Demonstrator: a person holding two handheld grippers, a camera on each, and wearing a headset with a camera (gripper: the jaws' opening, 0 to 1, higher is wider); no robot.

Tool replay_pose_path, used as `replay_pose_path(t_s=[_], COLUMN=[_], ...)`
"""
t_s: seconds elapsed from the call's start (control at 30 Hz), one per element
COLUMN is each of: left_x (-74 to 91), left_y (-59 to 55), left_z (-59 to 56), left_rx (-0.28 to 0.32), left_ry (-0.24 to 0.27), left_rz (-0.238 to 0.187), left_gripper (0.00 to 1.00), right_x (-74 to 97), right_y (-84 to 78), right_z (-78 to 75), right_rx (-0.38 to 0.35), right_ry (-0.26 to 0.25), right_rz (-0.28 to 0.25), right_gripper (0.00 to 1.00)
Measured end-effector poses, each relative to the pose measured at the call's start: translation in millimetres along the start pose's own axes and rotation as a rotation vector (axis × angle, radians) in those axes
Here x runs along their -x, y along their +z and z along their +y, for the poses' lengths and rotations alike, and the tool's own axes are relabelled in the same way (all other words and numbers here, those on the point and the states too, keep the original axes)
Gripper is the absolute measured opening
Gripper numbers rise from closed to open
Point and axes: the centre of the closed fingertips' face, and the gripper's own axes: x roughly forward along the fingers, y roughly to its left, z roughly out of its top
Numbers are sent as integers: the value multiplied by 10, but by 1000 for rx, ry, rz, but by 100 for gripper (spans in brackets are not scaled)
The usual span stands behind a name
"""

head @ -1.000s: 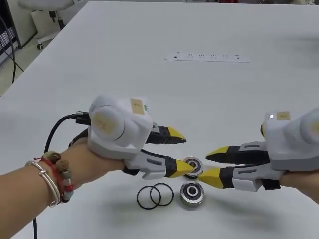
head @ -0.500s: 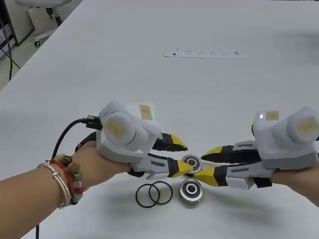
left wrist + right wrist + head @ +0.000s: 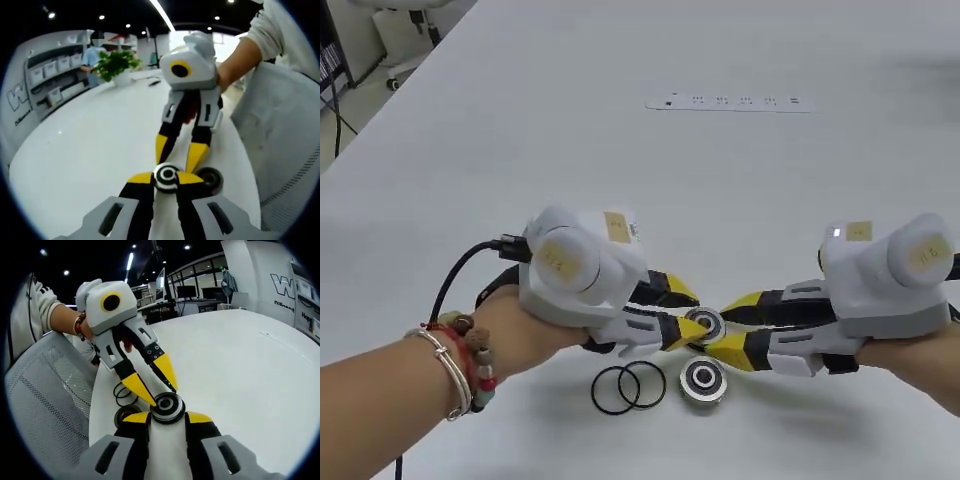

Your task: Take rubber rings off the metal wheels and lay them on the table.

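A metal wheel (image 3: 705,325) with a dark rubber ring sits between both grippers, just above or on the white table (image 3: 620,150). My left gripper (image 3: 692,315) comes in from the left, its yellow tips pressed to the wheel (image 3: 167,177) on either side. My right gripper (image 3: 723,327) comes in from the right, and its tips also close against the wheel (image 3: 167,408). A second wheel (image 3: 704,380) lies flat on the table just in front. Two loose black rubber rings (image 3: 629,388) overlap beside it, to its left.
A white strip with small dark marks (image 3: 728,102) lies far back on the table. A black cable (image 3: 455,280) trails from the left gripper. An office chair base (image 3: 405,70) stands off the table's far left corner.
Both grippers have drawn slightly closer together around the upper wheel, and their jaws have narrowed onto it. The second wheel and the rings lie where they were.
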Motion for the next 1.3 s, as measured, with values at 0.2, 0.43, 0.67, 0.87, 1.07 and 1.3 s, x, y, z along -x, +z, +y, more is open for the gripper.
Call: replay_pose_path(t_s=[0.2,0.43,0.67,0.87,1.07,1.3], left_x=[-40,-48,-45,-41,-36,-20], left_y=[-20,-31,-26,-20,-15,-22], left_z=[-62,-38,-23,-18,-16,-18], left_rx=[0,-1,0,9,10,5], left_ry=[-22,-14,-13,-10,-6,-2], left_rz=[2,-14,-19,-24,-25,-23], left_gripper=[16,15,14,14,14,14], right_x=[-3,10,25,50,51,63], right_y=[-5,-14,-27,-91,-91,-90], right_z=[-3,-4,-11,-19,-20,-55], right_rx=[5,26,43,63,75,82], right_ry=[1,-1,0,-4,-14,-50], right_rz=[-1,2,12,36,46,64], right_gripper=[23,22,20,10,7,0])
